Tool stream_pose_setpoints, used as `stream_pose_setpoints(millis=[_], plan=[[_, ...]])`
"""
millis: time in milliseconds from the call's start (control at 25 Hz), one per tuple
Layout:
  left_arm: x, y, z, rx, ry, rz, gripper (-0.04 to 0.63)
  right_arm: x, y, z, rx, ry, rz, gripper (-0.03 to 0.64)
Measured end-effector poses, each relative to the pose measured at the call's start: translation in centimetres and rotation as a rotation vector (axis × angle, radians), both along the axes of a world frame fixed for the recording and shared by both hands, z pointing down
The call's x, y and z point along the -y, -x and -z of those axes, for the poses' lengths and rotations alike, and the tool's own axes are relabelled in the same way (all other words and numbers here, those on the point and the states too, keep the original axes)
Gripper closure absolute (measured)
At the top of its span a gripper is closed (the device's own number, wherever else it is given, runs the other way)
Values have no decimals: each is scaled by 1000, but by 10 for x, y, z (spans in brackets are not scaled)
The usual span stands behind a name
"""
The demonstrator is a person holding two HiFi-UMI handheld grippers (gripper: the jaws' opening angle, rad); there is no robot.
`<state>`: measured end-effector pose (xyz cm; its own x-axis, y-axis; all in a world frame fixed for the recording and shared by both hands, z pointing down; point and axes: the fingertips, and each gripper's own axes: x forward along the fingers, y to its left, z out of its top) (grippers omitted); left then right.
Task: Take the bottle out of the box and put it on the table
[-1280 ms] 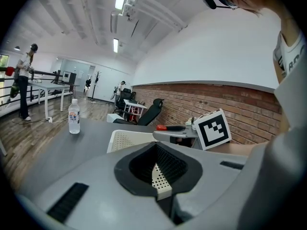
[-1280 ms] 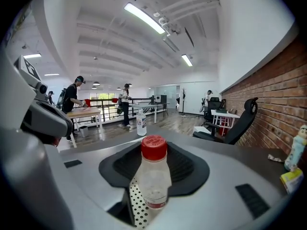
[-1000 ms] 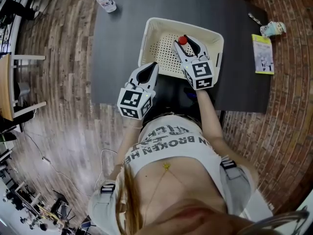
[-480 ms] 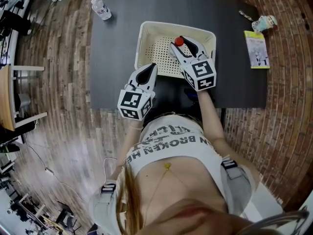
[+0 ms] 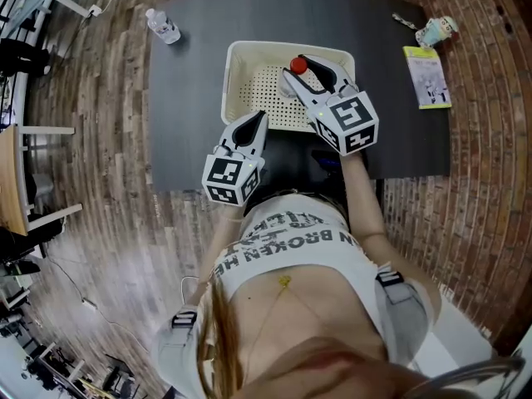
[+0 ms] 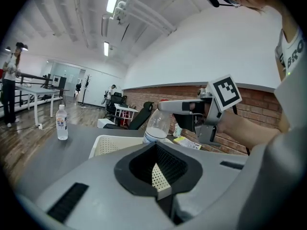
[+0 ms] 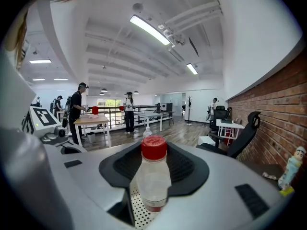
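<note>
A clear bottle with a red cap [image 5: 298, 64] hangs upright over the cream perforated basket [image 5: 249, 52], and my right gripper [image 5: 304, 67] is shut on its body. In the right gripper view the bottle [image 7: 152, 176] stands between the black pads, with the basket's floor showing below it. The left gripper view shows the same bottle [image 6: 156, 126] hanging clear above the basket [image 6: 103, 145] in the right gripper [image 6: 162, 105]. My left gripper [image 5: 263, 116] hovers at the basket's near left rim, shut with nothing in it [image 6: 156, 169].
The basket rests on a dark table [image 5: 183, 98]. A second water bottle [image 5: 162, 25] stands at the table's far left corner [image 6: 61, 122]. A yellow leaflet [image 5: 426, 75] and a small figurine [image 5: 436, 32] lie at the far right. People and desks fill the room beyond.
The right gripper has risen with the bottle, lifting it up out of the basket. The left gripper has shifted only slightly.
</note>
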<state>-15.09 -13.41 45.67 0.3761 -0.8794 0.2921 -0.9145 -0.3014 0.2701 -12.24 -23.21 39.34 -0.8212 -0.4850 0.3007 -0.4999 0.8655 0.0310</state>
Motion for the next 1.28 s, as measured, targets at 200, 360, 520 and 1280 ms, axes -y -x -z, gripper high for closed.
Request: stream_pose_setpoints(millis=[200, 360, 520, 1280], plan=[[-3, -10, -1, -3, 1, -18, 591, -4, -2, 30, 6, -19, 32, 460], [-4, -11, -2, -2, 3, -16, 591, -6, -4, 49, 0, -30, 49, 460], [-4, -10, -2, 5, 2, -17, 591, -6, -6, 67, 12, -29, 54, 460], [-10, -27, 2, 12, -8, -30, 591, -12, -16, 83, 17, -48, 61, 462]])
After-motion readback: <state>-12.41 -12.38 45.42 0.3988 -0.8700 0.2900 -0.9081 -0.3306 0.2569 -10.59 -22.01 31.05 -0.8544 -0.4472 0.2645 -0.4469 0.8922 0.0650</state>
